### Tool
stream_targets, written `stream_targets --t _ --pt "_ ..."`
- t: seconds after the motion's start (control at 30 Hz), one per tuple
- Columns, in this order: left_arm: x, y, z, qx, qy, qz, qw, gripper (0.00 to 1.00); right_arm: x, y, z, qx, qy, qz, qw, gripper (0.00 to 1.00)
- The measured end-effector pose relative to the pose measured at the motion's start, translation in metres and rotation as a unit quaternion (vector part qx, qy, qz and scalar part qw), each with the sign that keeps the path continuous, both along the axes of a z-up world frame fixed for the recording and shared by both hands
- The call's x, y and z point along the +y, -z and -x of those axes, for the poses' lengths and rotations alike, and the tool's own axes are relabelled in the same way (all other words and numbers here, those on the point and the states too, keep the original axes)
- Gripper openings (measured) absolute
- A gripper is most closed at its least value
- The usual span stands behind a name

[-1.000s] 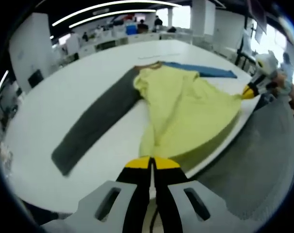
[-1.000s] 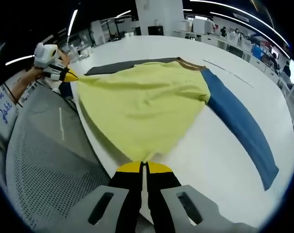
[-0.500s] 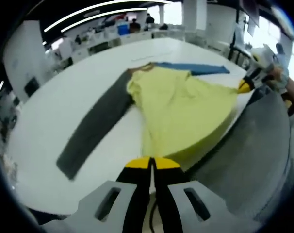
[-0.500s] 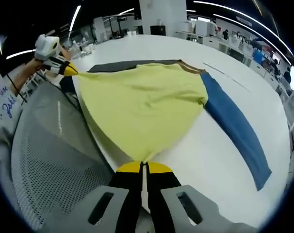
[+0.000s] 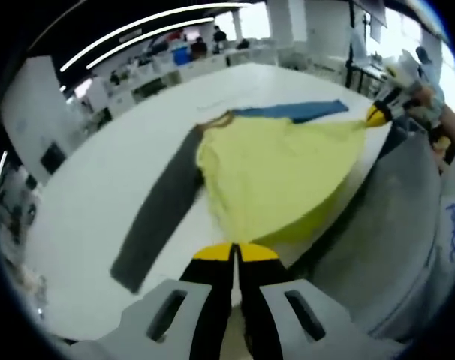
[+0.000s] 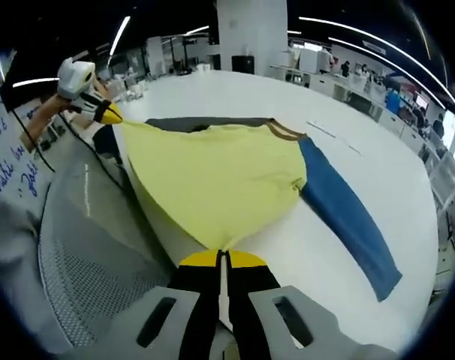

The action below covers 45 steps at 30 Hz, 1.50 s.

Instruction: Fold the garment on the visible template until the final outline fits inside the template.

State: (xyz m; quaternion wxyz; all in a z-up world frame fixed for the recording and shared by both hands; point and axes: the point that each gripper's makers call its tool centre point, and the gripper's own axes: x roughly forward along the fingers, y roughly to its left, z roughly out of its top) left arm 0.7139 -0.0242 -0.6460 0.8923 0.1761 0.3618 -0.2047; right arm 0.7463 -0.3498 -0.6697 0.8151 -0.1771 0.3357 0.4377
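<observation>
Garment (image 5: 276, 169): long-sleeved top, pale yellow body, one dark grey sleeve (image 5: 158, 217), one blue sleeve (image 6: 346, 215), thin brown band at the neckline (image 6: 281, 130). It lies on a large white table (image 5: 100, 172), collar toward the far side.

My left gripper (image 5: 235, 253) has its yellow-tipped jaws closed together on one corner of the yellow hem. My right gripper (image 6: 222, 260) is likewise clamped on the other hem corner. In the right gripper view the left gripper (image 6: 107, 114) appears at upper left, the cloth running to its tip.

The hem end is lifted off the near table edge and drawn taut between the two grippers, so the body spreads as a smooth fan with a few shallow creases. Both sleeves rest flat on the table, splayed outward from the shoulders. No template outline is discernible under the garment.
</observation>
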Motion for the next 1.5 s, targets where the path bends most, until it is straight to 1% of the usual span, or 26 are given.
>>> stream_targets --t 0.07,0.13,0.2,0.23,0.33,0.4,0.43,0.47,0.57,0.7,0.77,0.8,0.9,1.07,1.2,1.3,1.33,1.37,1.5 --pt "0.003 -0.008 -0.002 -0.009 0.001 -0.012 0.9999 0.00 0.000 -0.007 -0.001 -0.010 0.000 0.000 0.9999 0.03" --pt "0.010 -0.016 -0.004 -0.019 -0.004 -0.028 0.9994 0.00 -0.001 -0.014 -0.004 -0.021 0.004 -0.004 0.9998 0.03" --pt "0.013 -0.017 -0.005 -0.017 -0.007 -0.026 0.9995 0.00 -0.002 -0.016 -0.005 -0.024 0.007 -0.007 0.9997 0.03" --pt "0.013 -0.016 -0.005 -0.016 -0.008 -0.025 0.9995 0.00 -0.002 -0.014 -0.006 -0.022 0.008 -0.005 0.9997 0.03" --pt "0.014 -0.005 -0.006 -0.006 -0.006 -0.032 0.9995 0.00 -0.008 0.000 -0.005 -0.011 0.011 0.013 0.9998 0.03" --pt "0.010 0.005 -0.005 0.005 -0.003 -0.026 0.9996 0.00 -0.015 0.015 -0.002 0.001 0.014 0.034 0.9993 0.03" --pt "0.008 0.011 -0.003 0.011 -0.002 -0.023 0.9997 0.00 -0.017 0.020 -0.001 0.005 0.015 0.040 0.9991 0.03" --pt "0.007 0.014 -0.003 0.013 -0.002 -0.022 0.9997 0.00 -0.019 0.025 0.000 0.010 0.017 0.044 0.9988 0.03" --pt "0.000 0.028 0.000 0.031 0.003 -0.006 0.9995 0.00 -0.023 0.034 0.003 0.021 0.023 0.045 0.9985 0.03" --pt "-0.006 0.044 0.005 0.058 0.010 0.001 0.9983 0.00 -0.027 0.040 0.002 0.026 0.029 0.047 0.9982 0.03" --pt "-0.009 0.051 0.006 0.066 0.014 0.005 0.9977 0.00 -0.027 0.041 0.002 0.027 0.030 0.045 0.9981 0.03" --pt "-0.012 0.055 0.008 0.075 0.018 0.011 0.9970 0.00 -0.027 0.041 0.002 0.028 0.031 0.044 0.9981 0.03" --pt "-0.015 0.061 0.008 0.077 0.023 0.012 0.9967 0.00 -0.030 0.044 0.000 0.031 0.034 0.045 0.9979 0.03" --pt "-0.021 0.077 0.010 0.105 0.026 0.031 0.9937 0.00 -0.031 0.048 0.003 0.035 0.035 0.053 0.9974 0.03" --pt "-0.025 0.090 0.014 0.123 0.027 0.041 0.9912 0.00 -0.030 0.049 0.004 0.038 0.035 0.053 0.9973 0.03" --pt "-0.026 0.100 0.017 0.138 0.026 0.044 0.9891 0.02 -0.030 0.050 0.005 0.040 0.035 0.054 0.9972 0.03" --pt "-0.027 0.106 0.022 0.155 0.024 0.047 0.9865 0.03 -0.030 0.050 0.005 0.040 0.035 0.054 0.9971 0.03" --pt "-0.027 0.108 0.020 0.153 0.023 0.045 0.9869 0.04 -0.030 0.050 0.005 0.041 0.035 0.054 0.9971 0.03" --pt "-0.027 0.119 0.025 0.170 0.021 0.044 0.9842 0.09 -0.029 0.050 0.006 0.041 0.035 0.054 0.9970 0.03"
